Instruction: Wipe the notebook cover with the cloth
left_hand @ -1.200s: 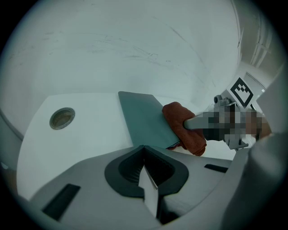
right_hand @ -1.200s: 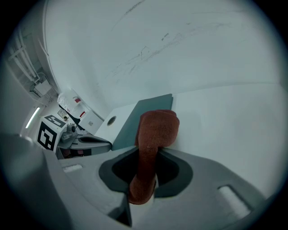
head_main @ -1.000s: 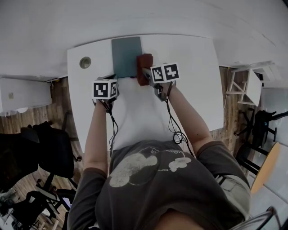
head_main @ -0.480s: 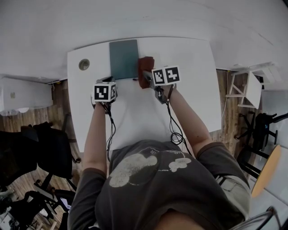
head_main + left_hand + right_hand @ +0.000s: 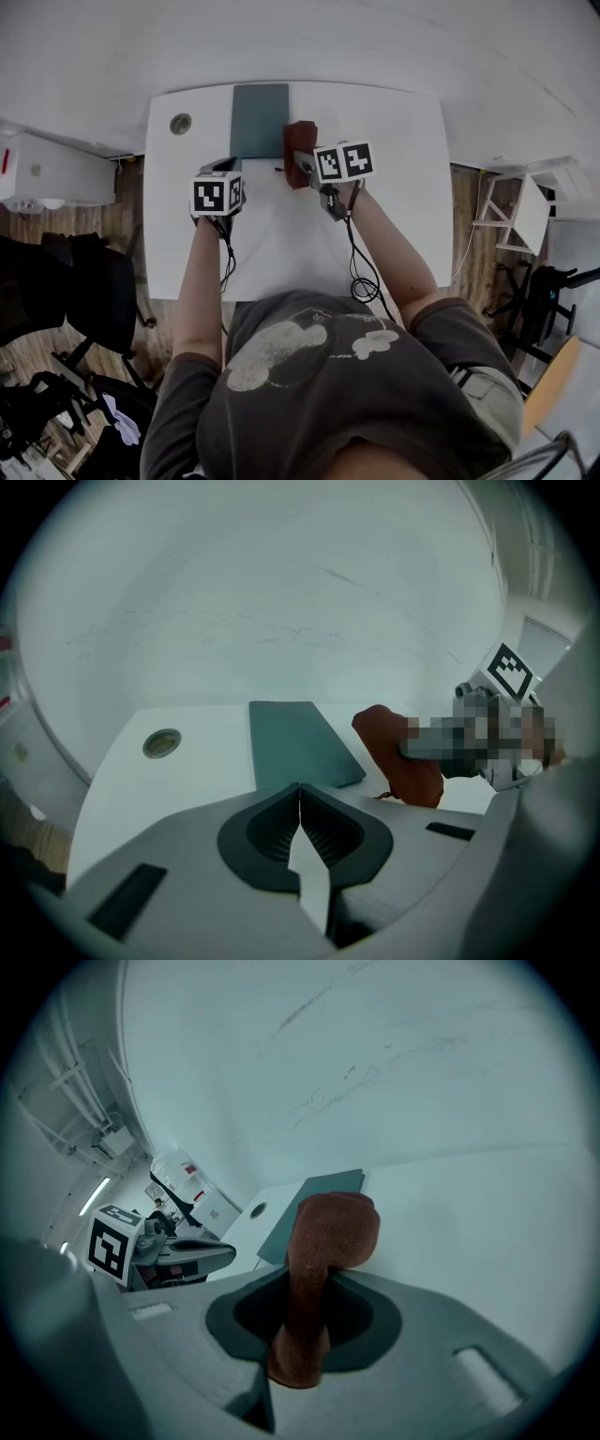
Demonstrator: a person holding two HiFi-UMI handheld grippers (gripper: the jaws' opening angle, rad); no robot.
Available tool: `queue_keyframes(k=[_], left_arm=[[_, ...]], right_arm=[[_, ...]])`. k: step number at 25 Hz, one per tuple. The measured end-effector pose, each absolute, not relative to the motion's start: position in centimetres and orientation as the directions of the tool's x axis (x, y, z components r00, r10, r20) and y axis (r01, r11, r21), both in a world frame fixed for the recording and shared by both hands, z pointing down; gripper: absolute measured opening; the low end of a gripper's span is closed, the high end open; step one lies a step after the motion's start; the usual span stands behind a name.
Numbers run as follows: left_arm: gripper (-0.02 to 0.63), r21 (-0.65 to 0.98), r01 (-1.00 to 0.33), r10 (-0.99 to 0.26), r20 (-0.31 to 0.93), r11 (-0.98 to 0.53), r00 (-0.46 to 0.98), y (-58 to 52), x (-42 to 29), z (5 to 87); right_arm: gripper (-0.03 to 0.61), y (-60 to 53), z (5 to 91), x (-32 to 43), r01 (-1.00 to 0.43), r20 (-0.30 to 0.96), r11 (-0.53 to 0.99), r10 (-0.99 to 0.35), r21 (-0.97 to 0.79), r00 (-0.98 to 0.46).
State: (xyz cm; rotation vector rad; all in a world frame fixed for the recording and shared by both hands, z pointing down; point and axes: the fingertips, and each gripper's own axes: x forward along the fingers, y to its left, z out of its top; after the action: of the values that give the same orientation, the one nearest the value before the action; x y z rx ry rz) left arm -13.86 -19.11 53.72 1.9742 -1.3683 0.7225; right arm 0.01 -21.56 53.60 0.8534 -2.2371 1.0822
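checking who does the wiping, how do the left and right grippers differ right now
The left gripper has its jaws shut on nothing; the right gripper is shut on the red-brown cloth. The left gripper is by the near edge of the notebook, the right gripper by its right edge. Both are shut.

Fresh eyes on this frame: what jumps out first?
The rust-red cloth clamped in the right gripper, held at the right edge of the dark teal notebook on the white table. Next, the left gripper, jaws together and empty, just short of the notebook's near edge.
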Motion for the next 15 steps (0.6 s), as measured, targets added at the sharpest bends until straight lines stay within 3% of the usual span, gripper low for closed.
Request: queue_keyframes(k=[15], left_arm=[[-0.006, 0.208, -0.973, -0.756, 0.620, -0.100, 0.210, -12.7, -13.5, 49.5]], right_arm=[[0.080, -18.3, 50.9, -2.4, -0.563, 0.601, 0.651, -0.200, -0.509, -0.774]])
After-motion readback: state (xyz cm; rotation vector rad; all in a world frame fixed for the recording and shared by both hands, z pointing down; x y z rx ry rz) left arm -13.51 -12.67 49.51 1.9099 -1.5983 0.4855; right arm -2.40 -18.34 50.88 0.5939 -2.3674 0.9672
